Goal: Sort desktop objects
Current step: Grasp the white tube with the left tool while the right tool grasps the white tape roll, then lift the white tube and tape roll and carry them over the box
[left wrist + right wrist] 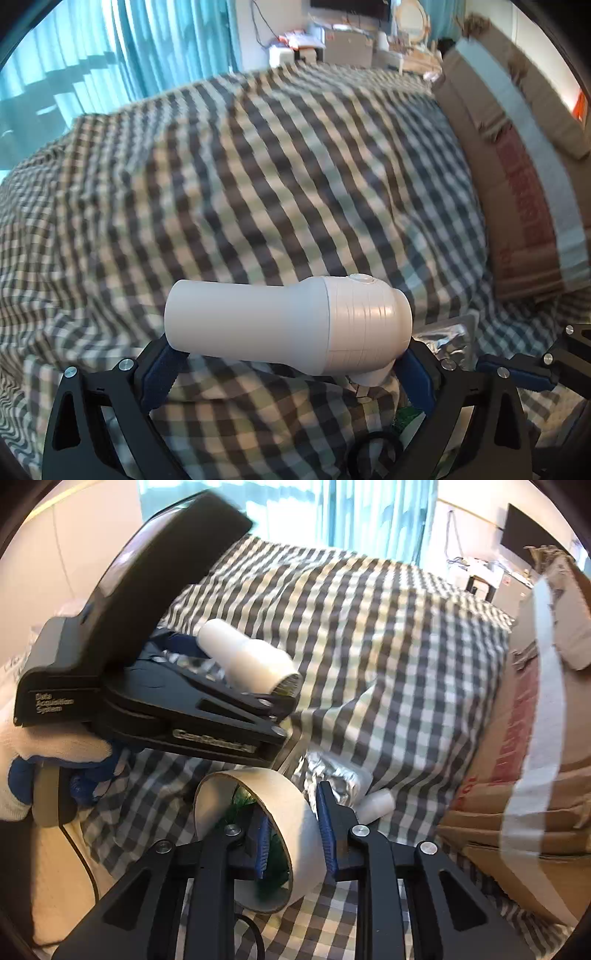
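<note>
left gripper [288, 354]: clamped end to end on white bottle [288, 325], held crosswise above checked cloth [258, 166] | right gripper [293, 830]: pinching wall of tape roll [258, 812], one pad inside ring, one outside, roll tilted on cloth | cardboard box [524, 738]: at right | foil packet [332, 771]: just beyond roll

Your left gripper [288, 354], black with blue pads, carries a white bottle [288, 325] over a cloth [258, 166] checked in grey, white and pale green. Your right gripper [295, 838], also black with blue pads, frames a beige tape roll [295, 812] beside a silver foil packet [340, 775]. At your right stands a brown cardboard box [517, 775] with red print and a pale tape stripe, and turquoise curtains [147, 44] hang behind.
</note>
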`<action>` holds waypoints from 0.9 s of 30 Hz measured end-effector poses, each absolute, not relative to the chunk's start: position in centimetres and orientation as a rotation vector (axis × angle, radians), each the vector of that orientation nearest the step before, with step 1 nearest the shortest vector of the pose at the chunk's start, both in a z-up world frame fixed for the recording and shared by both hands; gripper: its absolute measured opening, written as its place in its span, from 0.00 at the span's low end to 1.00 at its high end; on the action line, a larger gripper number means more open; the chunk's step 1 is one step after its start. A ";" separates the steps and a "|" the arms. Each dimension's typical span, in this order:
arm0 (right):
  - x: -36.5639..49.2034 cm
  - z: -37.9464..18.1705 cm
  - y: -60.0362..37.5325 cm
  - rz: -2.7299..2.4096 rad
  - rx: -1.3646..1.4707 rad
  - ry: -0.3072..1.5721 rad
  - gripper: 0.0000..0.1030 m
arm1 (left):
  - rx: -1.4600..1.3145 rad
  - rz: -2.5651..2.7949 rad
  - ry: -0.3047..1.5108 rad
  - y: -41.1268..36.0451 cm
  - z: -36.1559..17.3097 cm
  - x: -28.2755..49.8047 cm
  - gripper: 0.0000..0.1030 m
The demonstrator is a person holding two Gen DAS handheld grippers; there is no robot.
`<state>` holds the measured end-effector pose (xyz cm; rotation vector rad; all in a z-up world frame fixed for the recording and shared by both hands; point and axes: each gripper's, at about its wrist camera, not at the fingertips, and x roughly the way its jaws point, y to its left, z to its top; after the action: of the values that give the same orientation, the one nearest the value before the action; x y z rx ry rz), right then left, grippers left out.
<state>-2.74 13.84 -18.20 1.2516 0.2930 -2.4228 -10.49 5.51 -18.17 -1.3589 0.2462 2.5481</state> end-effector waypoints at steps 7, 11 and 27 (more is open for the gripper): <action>-1.5 -14.7 14.6 -2.543 1.115 0.260 0.18 | -1.221 2.659 0.185 3.9 -12.9 -9.0 0.97; -0.7 -13.2 14.5 -2.596 1.057 0.243 0.17 | -1.123 2.716 0.127 1.7 -10.4 -7.6 0.97; 1.6 -2.8 14.2 -2.768 0.686 0.129 0.12 | -0.669 2.949 -0.030 -4.1 0.6 0.0 0.97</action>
<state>1.56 14.18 -2.78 0.6857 0.1290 -2.7675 0.03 -4.05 0.64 -0.6692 -0.0299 2.9493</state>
